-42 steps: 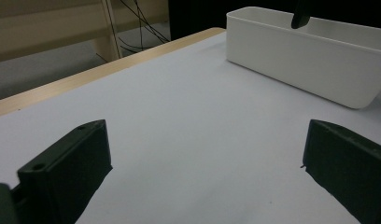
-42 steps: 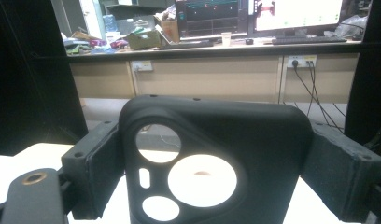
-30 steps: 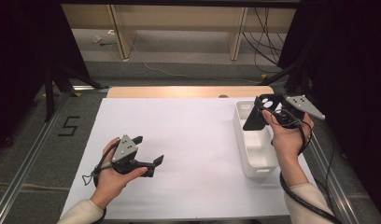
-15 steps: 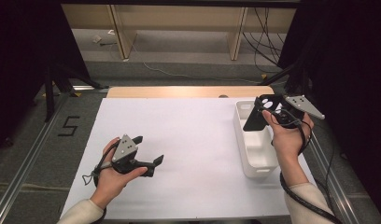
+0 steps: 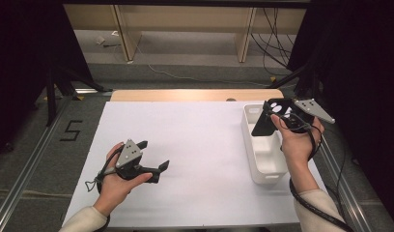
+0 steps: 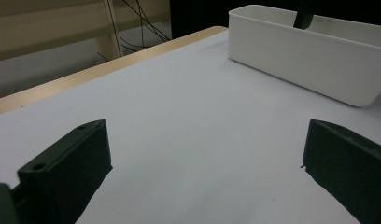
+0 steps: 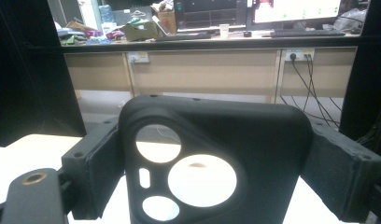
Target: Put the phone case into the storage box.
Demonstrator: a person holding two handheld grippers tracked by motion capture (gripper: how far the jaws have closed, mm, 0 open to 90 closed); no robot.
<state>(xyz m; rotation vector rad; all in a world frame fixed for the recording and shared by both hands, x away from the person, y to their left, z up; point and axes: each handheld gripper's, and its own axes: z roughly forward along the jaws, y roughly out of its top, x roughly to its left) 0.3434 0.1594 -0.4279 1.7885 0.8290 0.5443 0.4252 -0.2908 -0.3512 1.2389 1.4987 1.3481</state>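
The right claw grips a black rubbery phone case above the white plastic bin, apparently mid-transfer, while the left claw waits wide open, empty.

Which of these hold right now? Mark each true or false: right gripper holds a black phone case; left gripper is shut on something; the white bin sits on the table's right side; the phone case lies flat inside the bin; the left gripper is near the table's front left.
1. The right gripper holds the black phone case. True.
2. The left gripper is shut on something. False: its fingers stand wide apart, nothing between them.
3. The white bin sits on the right side. True.
4. The phone case lies flat in the bin. False: it is held up above the bin.
5. The left gripper is at the front left. True.
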